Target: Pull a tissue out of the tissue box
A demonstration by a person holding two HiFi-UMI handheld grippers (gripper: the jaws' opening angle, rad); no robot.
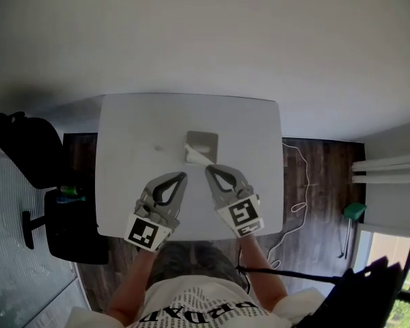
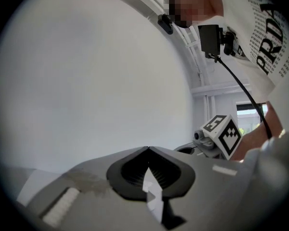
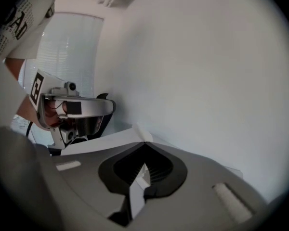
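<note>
The grey tissue box (image 1: 203,141) sits on the white table (image 1: 123,183), slightly beyond both grippers. A white tissue (image 1: 195,154) stretches from the box's near edge to the tips of my right gripper (image 1: 208,169), which is shut on it. In the right gripper view the jaws meet at the tips (image 3: 144,143), and a white sheet (image 3: 103,141) that looks like the tissue spreads left from them. My left gripper (image 1: 184,175) hangs just left of the tissue, shut with nothing in it. Its tips (image 2: 148,148) face a bare wall.
A black office chair (image 1: 24,149) and a dark stand (image 1: 75,227) are left of the table. A white cable (image 1: 297,183) lies on the wooden floor at the right, near a green object (image 1: 355,210). The person's torso is at the table's near edge.
</note>
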